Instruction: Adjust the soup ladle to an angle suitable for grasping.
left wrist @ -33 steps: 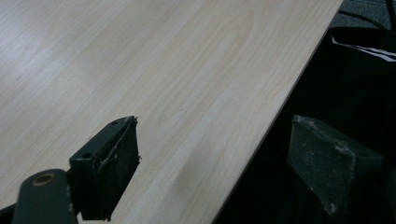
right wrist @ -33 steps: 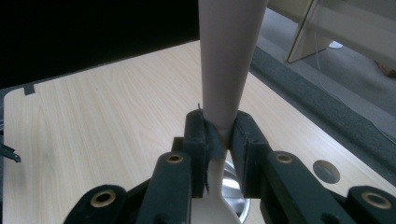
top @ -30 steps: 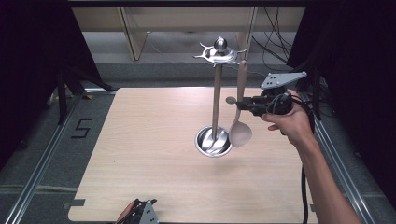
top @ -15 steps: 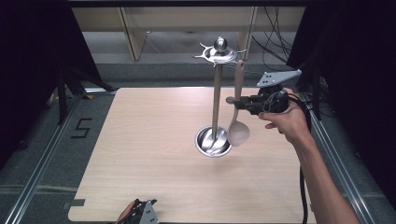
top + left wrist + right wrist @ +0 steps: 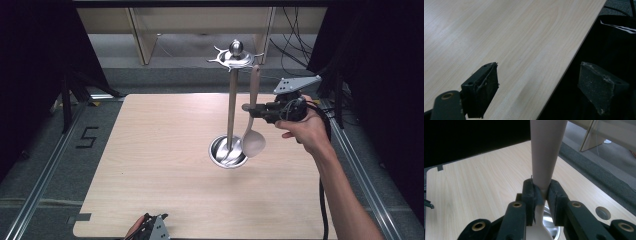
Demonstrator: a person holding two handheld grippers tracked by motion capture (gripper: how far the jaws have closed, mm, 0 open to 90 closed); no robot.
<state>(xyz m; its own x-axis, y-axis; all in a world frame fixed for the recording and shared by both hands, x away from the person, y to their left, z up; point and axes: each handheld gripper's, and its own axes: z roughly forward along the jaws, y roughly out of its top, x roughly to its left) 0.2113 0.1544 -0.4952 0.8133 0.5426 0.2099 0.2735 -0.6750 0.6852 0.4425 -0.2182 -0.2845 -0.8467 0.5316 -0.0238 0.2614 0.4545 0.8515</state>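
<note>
Ladle (image 5: 251,131): clamped upright in right gripper (image 5: 543,195); handle top at rack (image 5: 233,105) hook above, hanging unconfirmed. Left gripper (image 5: 537,87): open, empty.

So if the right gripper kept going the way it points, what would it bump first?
The right gripper, shut on the ladle, points left across the table. The ladle would likely meet the stand's pole first, though the depth between them is hard to judge.
</note>
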